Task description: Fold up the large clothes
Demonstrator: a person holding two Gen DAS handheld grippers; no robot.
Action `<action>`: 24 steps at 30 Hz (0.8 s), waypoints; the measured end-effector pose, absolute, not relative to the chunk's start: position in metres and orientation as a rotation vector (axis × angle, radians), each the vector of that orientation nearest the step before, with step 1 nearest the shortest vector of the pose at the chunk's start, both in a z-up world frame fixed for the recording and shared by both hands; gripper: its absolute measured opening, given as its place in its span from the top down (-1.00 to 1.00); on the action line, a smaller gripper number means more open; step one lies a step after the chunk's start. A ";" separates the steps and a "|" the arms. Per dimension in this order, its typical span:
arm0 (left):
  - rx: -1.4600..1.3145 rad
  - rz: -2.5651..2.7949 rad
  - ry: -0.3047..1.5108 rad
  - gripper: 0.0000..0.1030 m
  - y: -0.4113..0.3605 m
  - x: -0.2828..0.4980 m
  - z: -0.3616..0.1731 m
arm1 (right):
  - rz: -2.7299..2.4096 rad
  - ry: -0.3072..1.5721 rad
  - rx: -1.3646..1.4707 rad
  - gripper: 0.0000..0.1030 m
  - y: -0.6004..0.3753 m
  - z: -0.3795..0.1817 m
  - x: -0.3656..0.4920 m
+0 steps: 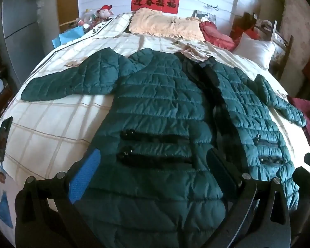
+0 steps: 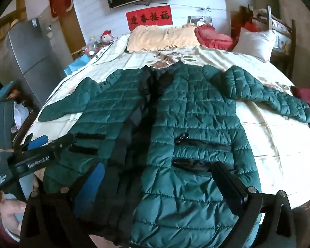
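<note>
1. Checked cream bedding covers the bed [image 1: 51, 124], with a red banner [image 1: 155, 2] on the white wall behind its head.
2. Lying flat on the bed is a dark green quilted jacket [image 1: 155, 103], front up and unzipped, its collar toward the banner and its hem toward the cameras; the long axis runs from hem to banner.
3. Both sleeves spread sideways, away from the jacket's body.
4. Left tongs [image 1: 153, 177] hover released above the jacket's hem, gaping wide, nothing gripped.
5. Right tongs [image 2: 157, 188] hang likewise released over the hem, beside the open front.
6. Near the banner lie a peach pillow [image 2: 161, 38] and a red cushion [image 2: 212, 36].
</note>
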State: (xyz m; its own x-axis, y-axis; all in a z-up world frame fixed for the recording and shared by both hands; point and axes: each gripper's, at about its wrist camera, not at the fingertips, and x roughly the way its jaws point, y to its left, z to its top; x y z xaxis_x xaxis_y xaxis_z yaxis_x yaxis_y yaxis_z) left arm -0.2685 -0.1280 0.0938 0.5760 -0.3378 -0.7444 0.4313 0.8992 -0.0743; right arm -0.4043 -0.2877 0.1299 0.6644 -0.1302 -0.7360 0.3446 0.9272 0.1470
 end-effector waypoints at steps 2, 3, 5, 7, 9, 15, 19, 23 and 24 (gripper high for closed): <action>0.122 -0.454 0.842 -0.99 -0.127 -0.270 0.093 | -0.276 0.797 0.277 -1.00 -0.290 0.128 -0.403; 0.126 -0.454 0.840 -0.99 -0.127 -0.271 0.093 | -0.277 0.797 0.281 -1.00 -0.289 0.129 -0.403; 0.132 -0.453 0.839 -0.99 -0.128 -0.271 0.093 | -0.282 0.794 0.289 -1.00 -0.290 0.126 -0.401; 0.129 -0.453 0.839 -0.99 -0.129 -0.271 0.093 | -0.284 0.799 0.293 -1.00 -0.290 0.125 -0.402; 0.124 -0.451 0.836 -0.99 -0.129 -0.271 0.093 | -0.283 0.797 0.294 -1.00 -0.291 0.126 -0.400; 0.127 -0.451 0.835 -0.99 -0.128 -0.271 0.092 | -0.289 0.790 0.300 -1.00 -0.289 0.125 -0.398; 0.135 -0.453 0.841 -0.99 -0.128 -0.271 0.090 | -0.291 0.798 0.319 -1.00 -0.291 0.123 -0.395; 0.139 -0.455 0.845 -0.99 -0.129 -0.271 0.089 | -0.298 0.797 0.299 -1.00 -0.292 0.122 -0.395; 0.139 -0.455 0.845 -0.99 -0.128 -0.271 0.089 | -0.299 0.798 0.300 -1.00 -0.293 0.121 -0.394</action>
